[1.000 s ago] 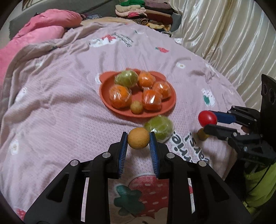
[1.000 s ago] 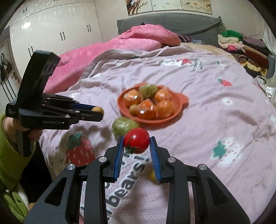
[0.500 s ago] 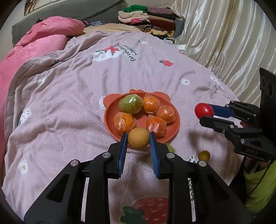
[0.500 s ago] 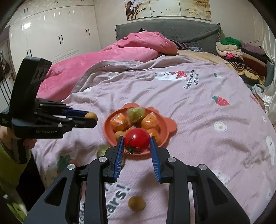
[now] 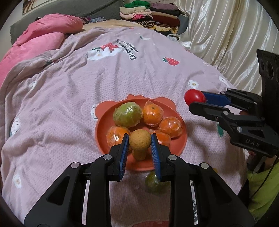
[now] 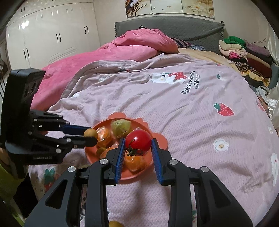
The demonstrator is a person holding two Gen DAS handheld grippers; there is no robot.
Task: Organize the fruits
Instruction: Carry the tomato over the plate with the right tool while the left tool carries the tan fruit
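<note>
An orange plate (image 5: 102, 129) (image 6: 158, 138) lies on the pink bedspread. It holds several wrapped oranges (image 5: 152, 113), a wrapped green fruit (image 5: 127, 114) (image 6: 120, 127) and a small tan fruit (image 5: 139, 154). My left gripper (image 5: 140, 139) is shut on a tan round fruit (image 5: 140, 139) (image 6: 90, 133) above the plate's near side. My right gripper (image 6: 137, 142) is shut on a red tomato (image 6: 138, 141) (image 5: 194, 96) above the plate's right edge. A second wrapped green fruit (image 5: 155, 181) lies on the bedspread just in front of the plate.
A small yellow fruit (image 6: 114, 223) lies on the bedspread near the front edge. Pink duvet (image 6: 104, 54) at the far left, stacked clothes (image 5: 153, 15) at the far end, a cream curtain (image 5: 226, 35) on the right.
Both grippers have moved forward and over the plate with their fruit held. The left gripper's tan fruit now hangs above the plate's near side, the tomato above its right edge.
</note>
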